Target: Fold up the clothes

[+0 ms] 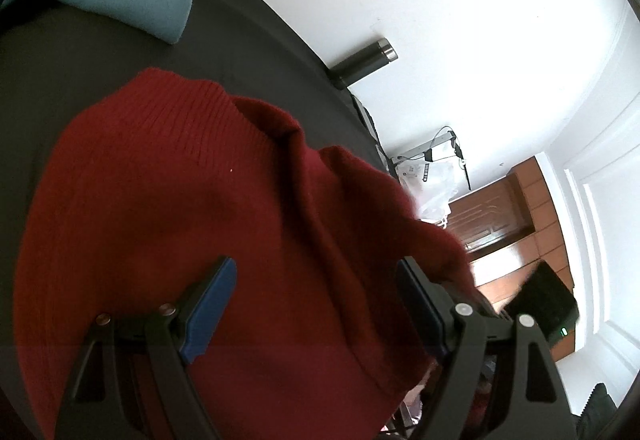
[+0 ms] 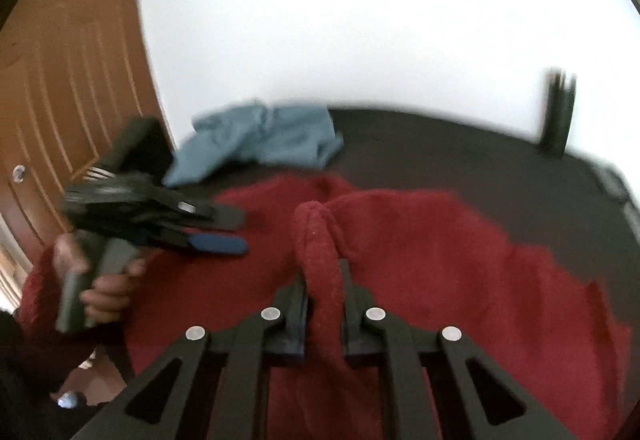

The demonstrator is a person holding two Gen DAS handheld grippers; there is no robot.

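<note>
The red sweater (image 2: 440, 260) lies spread on the dark table (image 2: 440, 136), right under both tongs. The right gripper (image 2: 324, 280) is pinched tight on a raised fold of it, which pokes up toward 12 o'clock. The left gripper (image 1: 316, 304) hangs wide open over the cloth, holding nothing — in the right view it sits at about 9 o'clock from the pinched fold, so the right one is nearer. The sweater's long way looks left to right. Its near edge is cut off — sleeves are hard to find, and the picture is blurry.
</note>
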